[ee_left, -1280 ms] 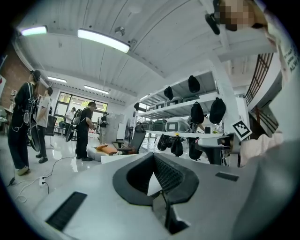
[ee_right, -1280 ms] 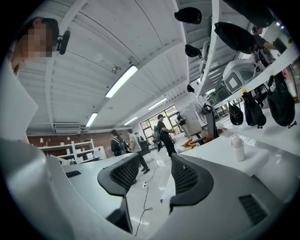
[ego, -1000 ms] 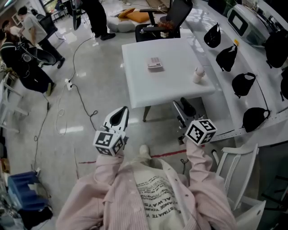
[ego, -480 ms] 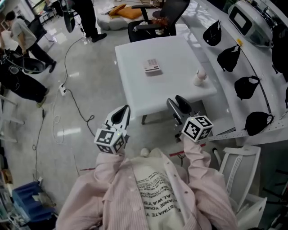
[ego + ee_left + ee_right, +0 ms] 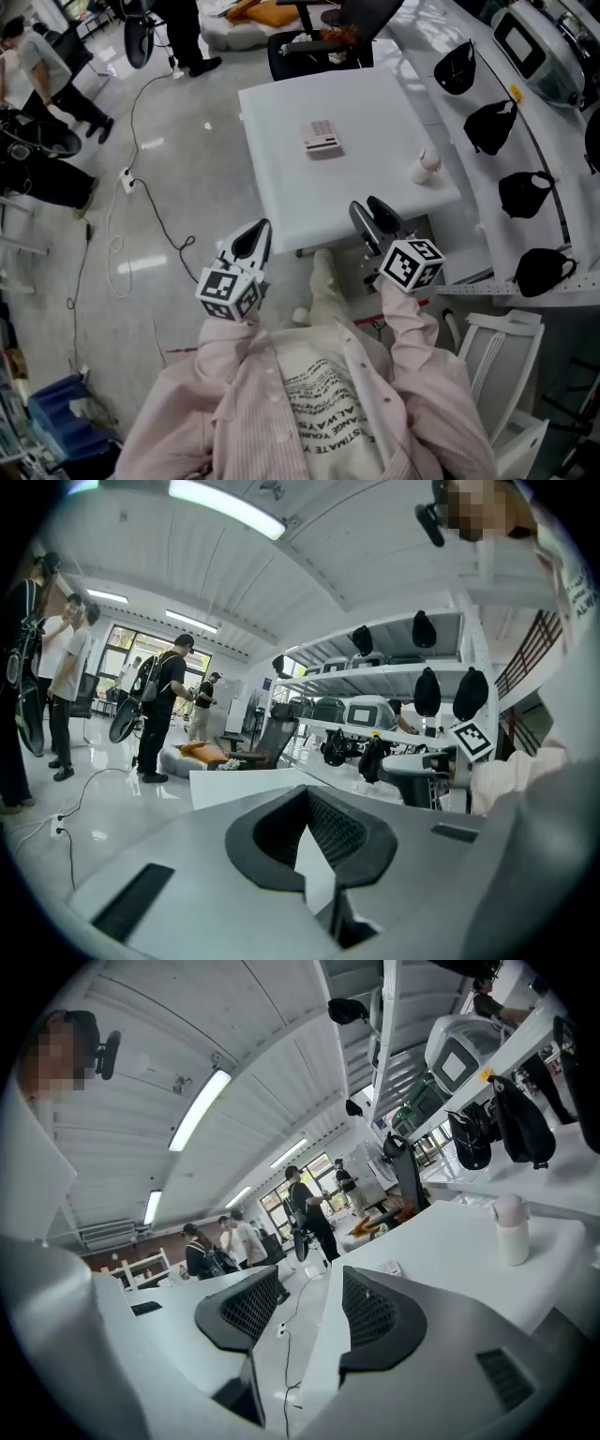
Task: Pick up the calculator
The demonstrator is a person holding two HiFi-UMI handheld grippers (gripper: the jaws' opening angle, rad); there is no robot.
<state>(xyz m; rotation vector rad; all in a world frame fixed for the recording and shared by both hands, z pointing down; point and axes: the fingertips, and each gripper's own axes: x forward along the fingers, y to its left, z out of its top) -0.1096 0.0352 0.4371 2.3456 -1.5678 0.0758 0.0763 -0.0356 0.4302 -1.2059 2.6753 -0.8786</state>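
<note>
Head view: against the frames of 1.0 s and 0.5 s ago, the white table [image 5: 281,178] is seen nearer and larger, and a trouser leg [image 5: 324,272] is now thrust forward below its near edge. An approach on foot is inferred, with the reach not yet begun. The left gripper [image 5: 265,226] and right gripper [image 5: 368,207] are held close to the chest as before, well apart from the calculator [image 5: 321,137]. It is noted as 1 small, flat, pale slab with rows of keys, lying face up near the table's middle, well apart from a small white bottle [image 5: 427,167]. Left gripper view: the tips are pressed together, nothing is held, and the calculator is not made out. Right gripper view: the jaws are spread and empty, and the calculator [image 5: 390,1267] is seen as a small pale patch on the tabletop ahead.
</note>
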